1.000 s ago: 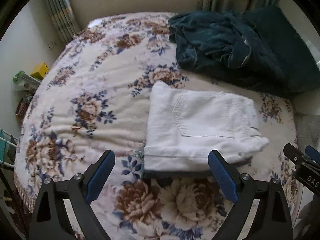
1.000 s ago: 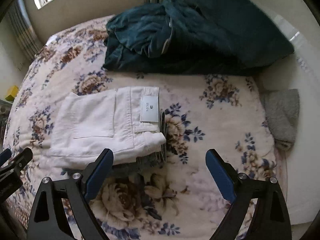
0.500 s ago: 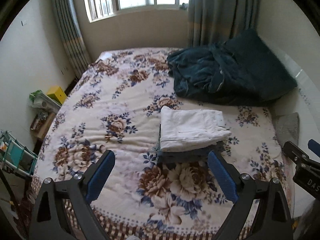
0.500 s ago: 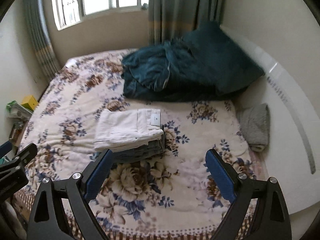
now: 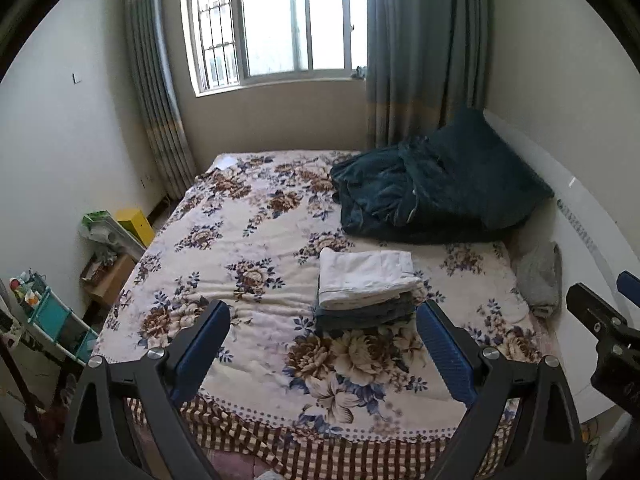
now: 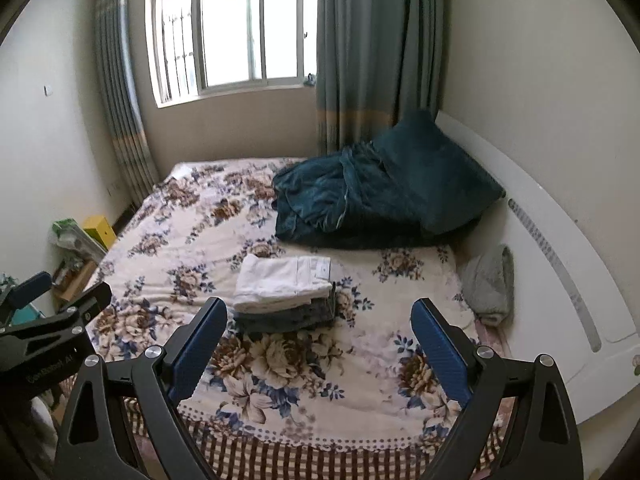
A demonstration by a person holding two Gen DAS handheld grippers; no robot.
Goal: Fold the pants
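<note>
Folded white pants (image 5: 366, 276) lie on top of a stack of folded dark grey and blue garments (image 5: 364, 314) in the middle of the floral bedspread (image 5: 248, 248). The stack also shows in the right wrist view (image 6: 282, 282). My left gripper (image 5: 322, 346) is open and empty, held back above the bed's foot edge, well short of the stack. My right gripper (image 6: 318, 342) is open and empty at a like distance. The right gripper's side shows at the left wrist view's right edge (image 5: 600, 320).
A heap of dark teal blanket and pillow (image 5: 436, 196) fills the bed's far right. A grey towel (image 5: 538, 274) lies by the white headboard (image 6: 560, 264). Shelves and boxes (image 5: 100, 240) stand left of the bed. A window (image 5: 276, 24) and curtains are behind.
Both grippers have pulled far back and up from the stack, from just above it to beyond the bed's foot. The whole room has come into view. The stack has not moved.
</note>
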